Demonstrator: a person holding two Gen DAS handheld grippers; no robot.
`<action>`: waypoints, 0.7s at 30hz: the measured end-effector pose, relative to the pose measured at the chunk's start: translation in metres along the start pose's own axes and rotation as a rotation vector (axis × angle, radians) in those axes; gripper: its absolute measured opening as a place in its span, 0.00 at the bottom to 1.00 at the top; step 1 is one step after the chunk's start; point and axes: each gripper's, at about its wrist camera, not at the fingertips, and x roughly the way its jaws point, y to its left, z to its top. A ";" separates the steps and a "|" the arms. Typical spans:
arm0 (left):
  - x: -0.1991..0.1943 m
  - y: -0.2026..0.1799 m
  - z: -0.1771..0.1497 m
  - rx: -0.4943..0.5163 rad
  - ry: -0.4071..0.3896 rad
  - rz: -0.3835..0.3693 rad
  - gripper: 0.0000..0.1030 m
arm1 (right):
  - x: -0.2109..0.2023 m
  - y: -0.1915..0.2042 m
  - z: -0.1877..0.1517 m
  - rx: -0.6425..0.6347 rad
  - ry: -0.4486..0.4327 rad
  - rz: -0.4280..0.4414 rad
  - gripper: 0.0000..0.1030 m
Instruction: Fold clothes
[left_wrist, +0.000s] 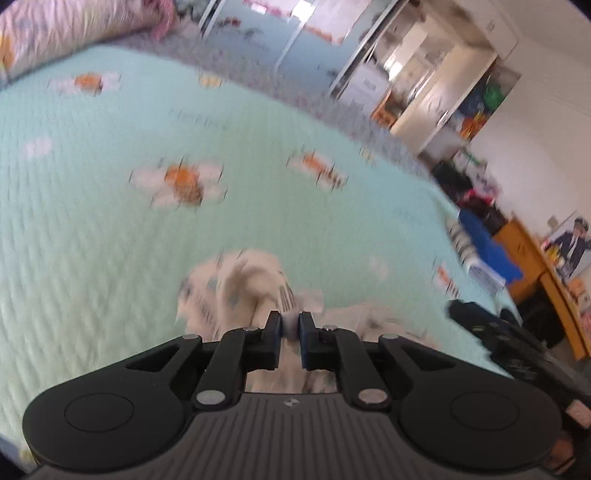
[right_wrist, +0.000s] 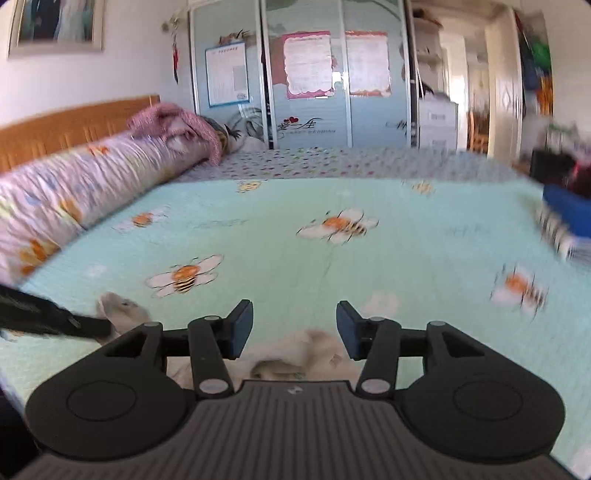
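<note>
The left claw (left_wrist: 290, 325) had its jaws drawn almost together, clamped on a fold of the cream printed garment (left_wrist: 236, 291), which bunched up just beyond the fingertips and trailed back under the claw on the near part of the bed. The right claw (right_wrist: 294, 325) had its jaws standing apart with nothing pressed between them; more of the same cream garment (right_wrist: 295, 350) lay below and behind the gap, touching neither blue pad (right_wrist: 240, 325). In the right wrist view the left claw's dark body (right_wrist: 48, 317) came in from the left edge, with a bit of the cloth at its tip. In the left wrist view the right claw (left_wrist: 491, 332) showed as a blurred dark shape at the right.

Beyond the garment spread the mint-green bedspread (right_wrist: 406, 251), printed with bees and white flowers. Along its left side lay a long rolled quilt (right_wrist: 74, 192) in pink and lilac, with a pink knitted blanket (right_wrist: 177, 122) at its far end against the wooden headboard (right_wrist: 66, 125). A blue folded item (right_wrist: 569, 210) sat at the right edge of the bed. Farthest off stood a wardrobe with sliding doors (right_wrist: 306, 92) carrying posters.
</note>
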 end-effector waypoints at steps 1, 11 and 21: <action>0.000 0.005 -0.005 -0.007 0.014 0.002 0.08 | -0.008 -0.004 -0.012 0.024 0.008 -0.001 0.55; -0.005 0.015 -0.009 0.037 0.019 0.020 0.10 | 0.001 -0.029 -0.046 0.073 0.138 -0.028 0.69; -0.008 0.016 -0.015 0.119 0.030 0.059 0.11 | 0.056 -0.046 -0.001 0.041 0.116 -0.068 0.06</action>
